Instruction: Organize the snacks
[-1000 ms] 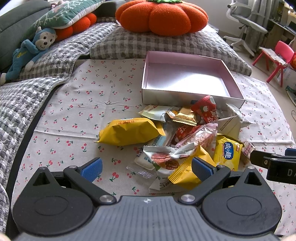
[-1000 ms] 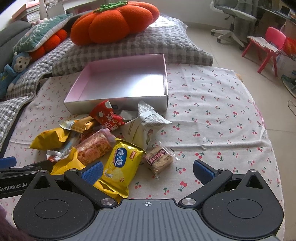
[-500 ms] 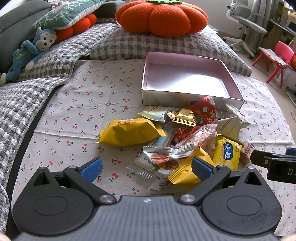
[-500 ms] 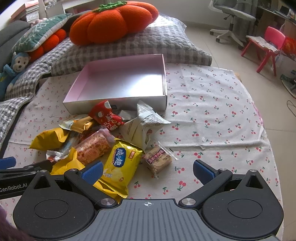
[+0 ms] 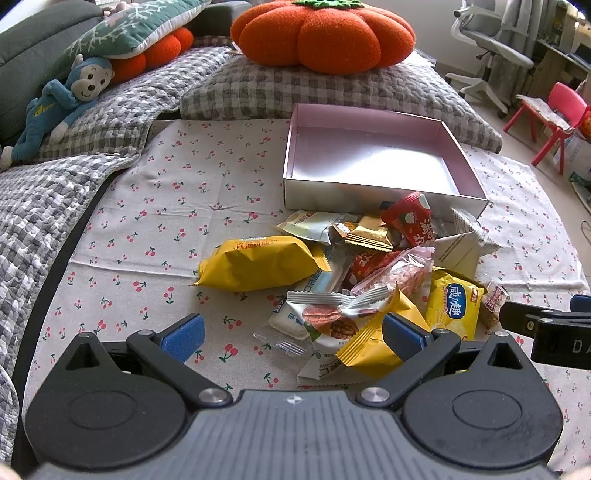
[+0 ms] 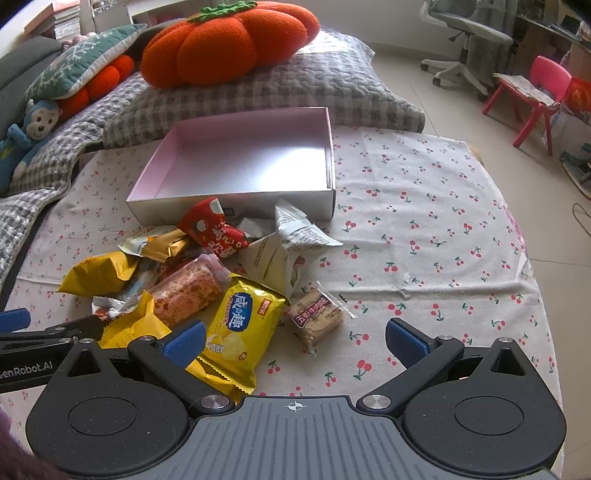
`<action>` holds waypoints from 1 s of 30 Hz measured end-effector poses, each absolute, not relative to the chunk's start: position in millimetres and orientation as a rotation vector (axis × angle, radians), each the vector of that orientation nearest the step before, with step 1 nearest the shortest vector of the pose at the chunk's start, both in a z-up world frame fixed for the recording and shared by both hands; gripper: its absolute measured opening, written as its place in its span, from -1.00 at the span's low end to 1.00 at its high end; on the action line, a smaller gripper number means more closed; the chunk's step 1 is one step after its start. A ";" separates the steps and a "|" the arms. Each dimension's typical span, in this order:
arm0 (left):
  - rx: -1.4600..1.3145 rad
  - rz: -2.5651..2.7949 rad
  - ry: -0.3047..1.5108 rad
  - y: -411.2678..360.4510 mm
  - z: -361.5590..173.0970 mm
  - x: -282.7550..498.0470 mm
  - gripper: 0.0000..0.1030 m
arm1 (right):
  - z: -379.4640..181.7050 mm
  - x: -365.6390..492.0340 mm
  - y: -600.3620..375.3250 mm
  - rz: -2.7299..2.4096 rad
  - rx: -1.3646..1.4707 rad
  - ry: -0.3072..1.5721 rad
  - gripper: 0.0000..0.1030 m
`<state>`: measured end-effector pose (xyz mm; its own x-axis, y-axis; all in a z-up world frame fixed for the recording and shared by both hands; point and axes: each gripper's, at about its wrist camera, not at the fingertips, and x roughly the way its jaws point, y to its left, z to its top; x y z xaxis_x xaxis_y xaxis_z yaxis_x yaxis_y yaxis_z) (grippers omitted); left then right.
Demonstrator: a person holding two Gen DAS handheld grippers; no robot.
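Note:
A heap of wrapped snacks lies on a cherry-print cloth [image 5: 155, 229] in front of an empty pink box [image 5: 373, 162] [image 6: 251, 166]. The heap holds a big yellow pack [image 5: 258, 262], a red pack [image 5: 410, 218] [image 6: 212, 230], a yellow biscuit pack [image 5: 452, 304] [image 6: 242, 321], a white wrapped snack [image 5: 325, 321] and a small brown cake bar [image 6: 316, 315]. My left gripper [image 5: 293, 334] is open, low over the near edge of the heap. My right gripper [image 6: 295, 338] is open too, just short of the brown bar and biscuit pack. Neither holds anything.
An orange pumpkin cushion [image 5: 321, 33] rests on a grey checked pillow [image 5: 332, 88] behind the box. A blue monkey toy [image 5: 59, 99] lies at the far left. A pink child's chair [image 6: 532, 88] and an office chair [image 6: 461, 40] stand on the floor to the right.
The right wrist view has shifted slightly, so the box and snacks sit a little further left. The left gripper and the snacks have barely moved.

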<state>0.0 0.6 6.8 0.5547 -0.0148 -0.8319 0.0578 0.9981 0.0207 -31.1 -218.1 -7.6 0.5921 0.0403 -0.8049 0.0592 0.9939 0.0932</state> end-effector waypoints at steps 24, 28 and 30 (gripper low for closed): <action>0.044 -0.199 0.965 29.5 4.3 34.5 0.99 | 3.3 -3.0 -236.8 0.095 0.160 0.957 1.00; -0.004 -0.212 0.997 40.1 0.1 45.4 0.96 | 0.3 6.7 -246.9 0.117 0.217 0.956 1.00; -0.028 -0.227 1.007 45.1 -3.5 51.0 0.94 | -3.3 12.6 -252.4 0.123 0.251 0.952 1.00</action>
